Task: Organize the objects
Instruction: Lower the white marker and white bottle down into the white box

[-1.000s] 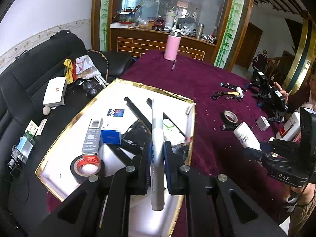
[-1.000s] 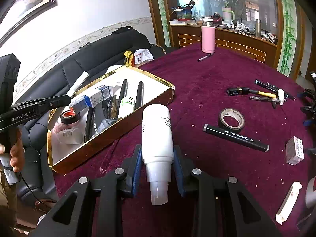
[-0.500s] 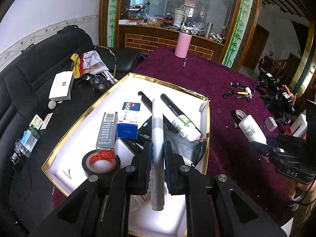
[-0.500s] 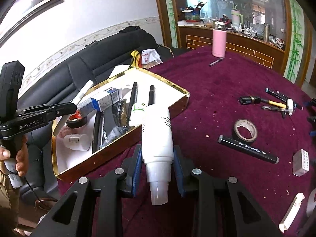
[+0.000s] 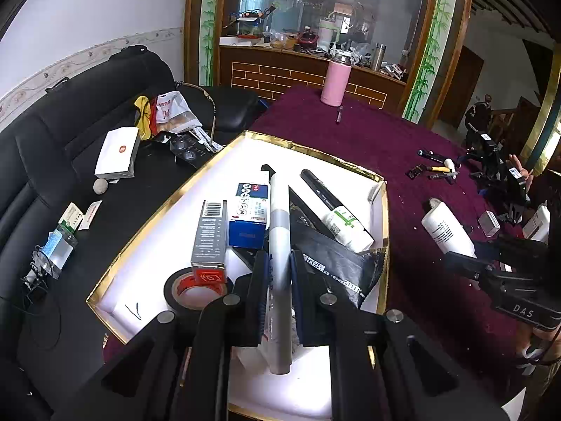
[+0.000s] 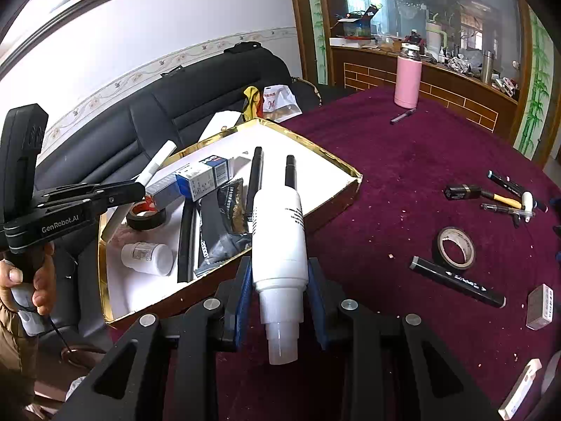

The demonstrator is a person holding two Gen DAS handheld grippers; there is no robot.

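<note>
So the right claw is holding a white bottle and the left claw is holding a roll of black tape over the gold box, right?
Not quite. The left claw is holding a long white and grey marker, not the tape; the left wrist view shows it. The roll of black tape lies inside the gold box. The right claw does hold the white bottle.

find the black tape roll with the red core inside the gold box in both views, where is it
Left wrist view: black tape roll with the red core sits lower left, at the near left end of the gold-rimmed white box.
Right wrist view: same roll left of centre, just below the left tool.
Shared landmark: tall pink bottle on the maroon cloth.
</note>
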